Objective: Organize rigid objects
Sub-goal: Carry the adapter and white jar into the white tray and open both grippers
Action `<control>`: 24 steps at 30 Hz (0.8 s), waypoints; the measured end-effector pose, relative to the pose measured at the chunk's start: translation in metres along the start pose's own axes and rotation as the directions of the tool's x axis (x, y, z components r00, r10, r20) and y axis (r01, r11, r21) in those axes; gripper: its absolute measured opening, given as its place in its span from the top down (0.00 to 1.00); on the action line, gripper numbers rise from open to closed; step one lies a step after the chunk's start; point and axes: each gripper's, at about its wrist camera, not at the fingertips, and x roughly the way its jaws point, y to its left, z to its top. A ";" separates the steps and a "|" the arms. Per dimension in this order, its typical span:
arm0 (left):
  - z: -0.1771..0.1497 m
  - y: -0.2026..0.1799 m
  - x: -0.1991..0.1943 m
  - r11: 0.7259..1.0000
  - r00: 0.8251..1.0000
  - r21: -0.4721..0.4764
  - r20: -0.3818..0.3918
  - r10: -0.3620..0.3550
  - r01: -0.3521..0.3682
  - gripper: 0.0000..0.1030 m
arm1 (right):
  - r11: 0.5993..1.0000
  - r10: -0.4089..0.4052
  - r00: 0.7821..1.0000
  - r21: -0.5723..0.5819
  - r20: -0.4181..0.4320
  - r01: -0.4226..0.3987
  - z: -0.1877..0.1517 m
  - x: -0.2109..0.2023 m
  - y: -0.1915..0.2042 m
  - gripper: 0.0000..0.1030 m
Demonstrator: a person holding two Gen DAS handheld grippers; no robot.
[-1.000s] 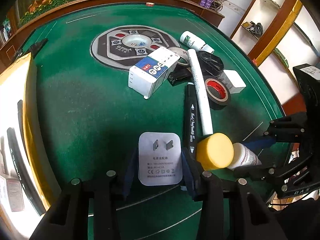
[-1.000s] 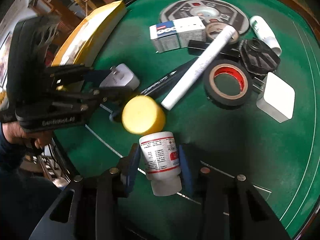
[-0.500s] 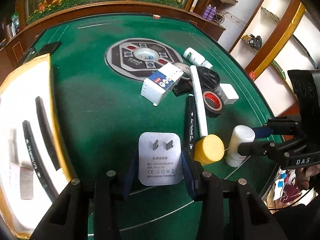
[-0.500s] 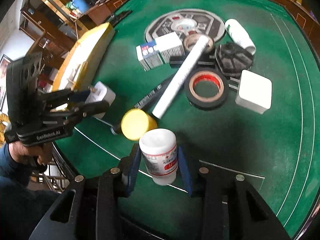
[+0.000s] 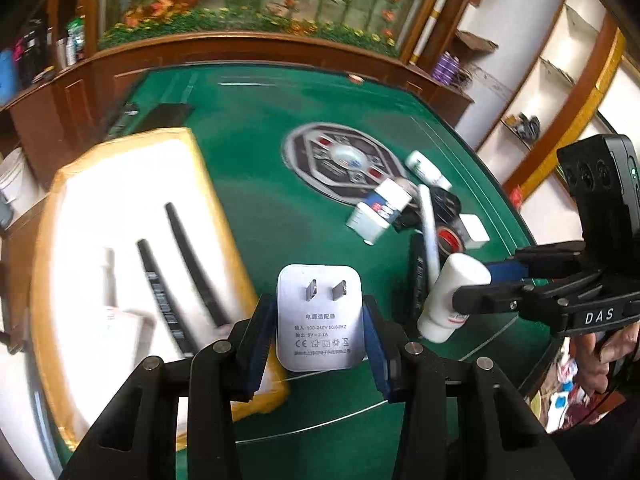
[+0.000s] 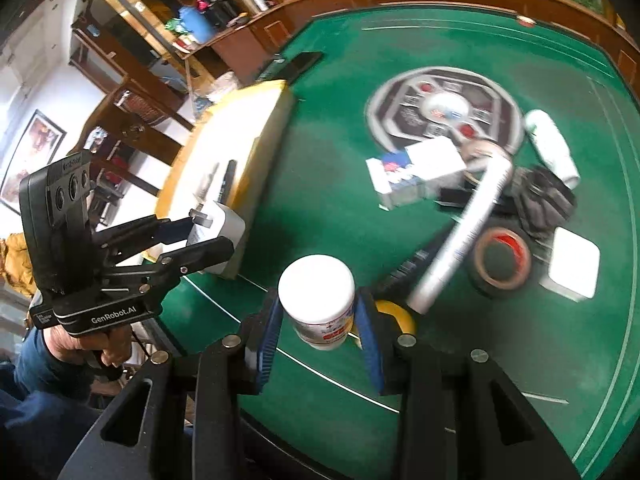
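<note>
My left gripper (image 5: 318, 336) is shut on a white power adapter (image 5: 319, 316), prongs up, held above the near corner of a yellow-rimmed tray (image 5: 208, 168); it also shows in the right wrist view (image 6: 216, 236). My right gripper (image 6: 318, 332) is shut on a white pill bottle (image 6: 318, 300), held above the green table (image 6: 328, 184); it also shows in the left wrist view (image 5: 452, 300). A yellow cap (image 6: 394, 312) lies on the felt just behind the bottle.
A cluster lies at the table's right: blue-white box (image 6: 416, 172), white tube (image 6: 464, 236), black marker (image 5: 418, 276), tape roll (image 6: 502, 262), white square block (image 6: 574, 262), white bottle (image 6: 552, 148), black part (image 6: 544, 200). Black pens (image 5: 192, 256) lie in the tray. A round grey panel (image 5: 344, 160) sits mid-table.
Both grippers have lifted and swung left toward the tray with their loads. The pill bottle has risen off the felt; the yellow cap stays on the table.
</note>
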 end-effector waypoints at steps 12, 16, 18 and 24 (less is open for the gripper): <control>0.015 0.088 -0.021 0.986 0.994 -0.139 0.048 0.094 -0.087 0.56 | 0.994 0.081 0.997 -0.070 -0.019 -0.082 0.070 0.050 0.067 0.66; 0.030 0.110 -0.010 0.981 0.992 -0.162 0.042 0.116 -0.108 0.56 | 0.994 0.094 0.995 -0.054 -0.023 -0.095 0.103 0.073 0.081 0.66; 0.040 0.121 0.000 0.976 0.992 -0.186 0.038 0.124 -0.115 0.56 | 0.994 0.100 0.995 -0.043 -0.021 -0.101 0.122 0.085 0.085 0.66; 0.061 0.146 0.036 0.961 0.987 -0.230 0.012 0.160 -0.153 0.56 | 0.999 0.050 0.998 -0.018 -0.023 -0.050 0.176 0.129 0.090 0.66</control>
